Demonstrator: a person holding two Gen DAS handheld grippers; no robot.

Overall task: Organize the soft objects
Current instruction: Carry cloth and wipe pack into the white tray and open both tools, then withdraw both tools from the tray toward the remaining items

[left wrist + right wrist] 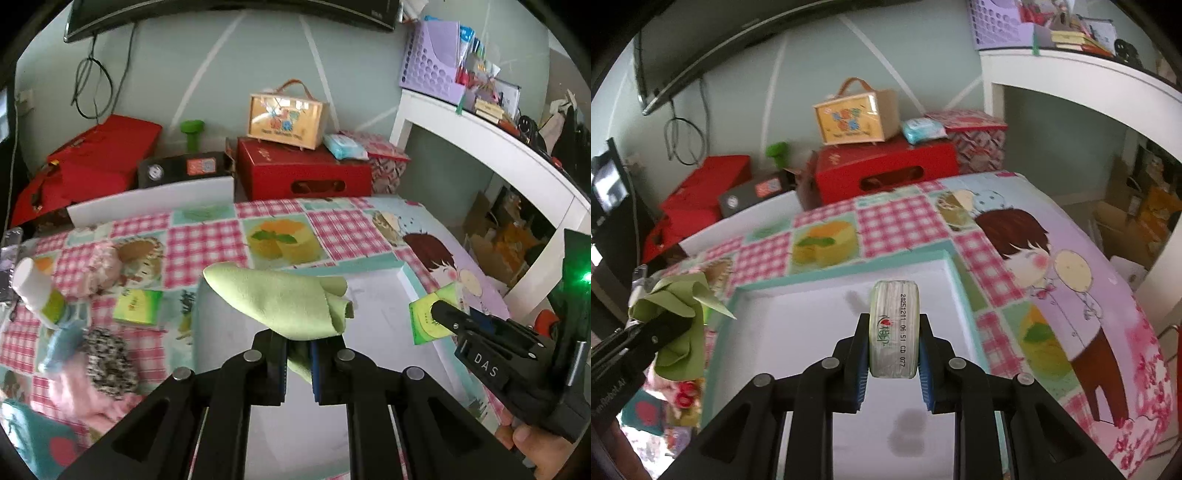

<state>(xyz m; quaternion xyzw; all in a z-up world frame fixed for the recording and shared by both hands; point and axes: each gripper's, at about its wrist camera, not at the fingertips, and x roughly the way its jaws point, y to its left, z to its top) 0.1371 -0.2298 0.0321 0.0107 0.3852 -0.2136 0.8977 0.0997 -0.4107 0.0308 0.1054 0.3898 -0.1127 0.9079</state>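
My left gripper [298, 363] pinches a light green cloth [288, 299] between its pads, the fabric bunched and lifted above the white floor of the shallow tray [951, 273], while my right gripper [894, 356] is clamped on a small tissue pack [894, 328] held on edge over the same tray. Beyond, on the patterned tablecloth [332, 229], lie a second green tissue pack [137, 306], a speckled soft item [109, 356] and a pink bundle [105, 267]. Farthest back, a red box [306, 173] stands by the wall.
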